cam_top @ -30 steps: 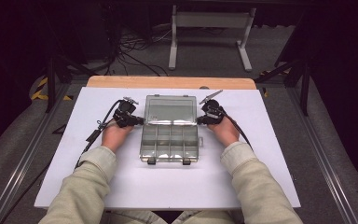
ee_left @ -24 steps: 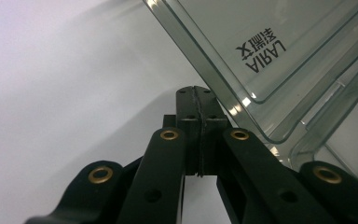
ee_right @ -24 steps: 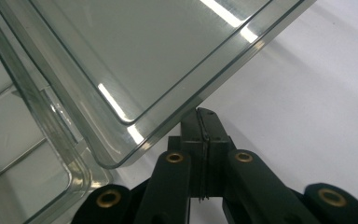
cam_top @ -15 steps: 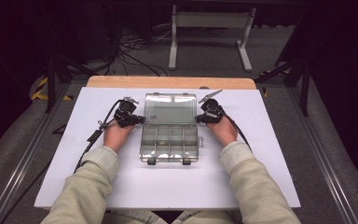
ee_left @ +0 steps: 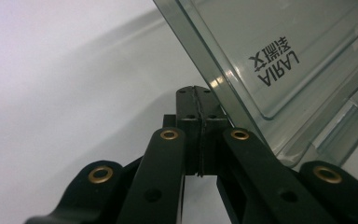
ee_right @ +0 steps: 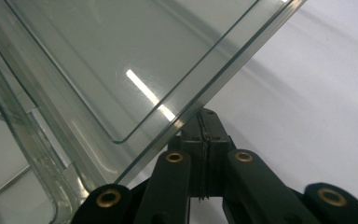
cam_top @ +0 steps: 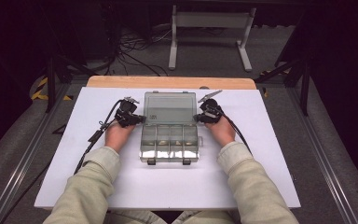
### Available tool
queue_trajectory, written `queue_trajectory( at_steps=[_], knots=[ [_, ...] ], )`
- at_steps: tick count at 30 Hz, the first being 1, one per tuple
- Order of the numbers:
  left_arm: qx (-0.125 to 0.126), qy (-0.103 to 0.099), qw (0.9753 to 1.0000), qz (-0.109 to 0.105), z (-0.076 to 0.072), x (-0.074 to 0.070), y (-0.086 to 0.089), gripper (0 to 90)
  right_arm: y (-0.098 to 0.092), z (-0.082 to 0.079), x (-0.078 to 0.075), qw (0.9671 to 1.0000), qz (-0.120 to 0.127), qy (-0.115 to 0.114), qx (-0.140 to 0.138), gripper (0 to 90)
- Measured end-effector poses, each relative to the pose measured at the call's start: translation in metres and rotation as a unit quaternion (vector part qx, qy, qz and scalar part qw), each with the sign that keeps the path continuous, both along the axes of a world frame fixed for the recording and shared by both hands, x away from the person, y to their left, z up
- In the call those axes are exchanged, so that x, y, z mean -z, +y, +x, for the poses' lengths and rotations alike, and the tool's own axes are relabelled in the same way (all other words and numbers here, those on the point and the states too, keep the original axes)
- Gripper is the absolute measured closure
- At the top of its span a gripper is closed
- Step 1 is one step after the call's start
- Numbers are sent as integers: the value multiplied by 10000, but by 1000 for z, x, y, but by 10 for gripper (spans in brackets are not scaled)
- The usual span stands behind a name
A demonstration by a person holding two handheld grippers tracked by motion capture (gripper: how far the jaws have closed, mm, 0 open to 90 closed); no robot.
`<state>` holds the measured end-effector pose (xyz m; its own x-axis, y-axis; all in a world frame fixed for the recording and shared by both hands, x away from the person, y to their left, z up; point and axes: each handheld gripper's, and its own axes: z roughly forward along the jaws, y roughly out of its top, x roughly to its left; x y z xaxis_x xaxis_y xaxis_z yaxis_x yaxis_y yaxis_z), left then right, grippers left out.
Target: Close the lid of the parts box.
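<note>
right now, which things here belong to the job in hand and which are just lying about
In the job:
- clear plastic box, open
- its lid, raised, a gripper at each side edge
- left gripper, jaws together
- right gripper, jaws together

Just lying about:
- white board under the box
- metal stand behind the table
- cables on the floor

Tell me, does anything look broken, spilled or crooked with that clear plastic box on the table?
Nothing stands out. The clear box sits square on the white table, its lid raised, undamaged as far as can be seen. The left gripper and right gripper are shut, one at each side edge of the lid.
</note>
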<state>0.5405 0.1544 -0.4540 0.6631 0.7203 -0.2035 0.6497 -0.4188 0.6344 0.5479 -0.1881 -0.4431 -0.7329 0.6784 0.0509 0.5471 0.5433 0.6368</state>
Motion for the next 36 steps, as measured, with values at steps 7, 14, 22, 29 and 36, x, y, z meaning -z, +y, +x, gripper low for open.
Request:
queue_trajectory(
  at_steps=[7,14,22,29,36],
  knots=[
    [-23,-82,10000,-15,-1,0,-1,897,0,0,0,10000,48,-24,75,900],
    [-117,-238,9996,-73,-3,-4,-2,898,-2,-1,-3,9997,140,-138,147,900],
    [-172,-398,9990,-119,-3,-8,-1,898,-2,-3,-10,9990,237,-332,200,900],
    [-243,-478,9984,-153,-4,-12,-1,897,-2,-4,-15,9981,328,-481,221,900],
    [-304,-528,9979,-228,-6,-15,0,898,-3,-4,-18,9975,371,-553,223,900]
  ],
)
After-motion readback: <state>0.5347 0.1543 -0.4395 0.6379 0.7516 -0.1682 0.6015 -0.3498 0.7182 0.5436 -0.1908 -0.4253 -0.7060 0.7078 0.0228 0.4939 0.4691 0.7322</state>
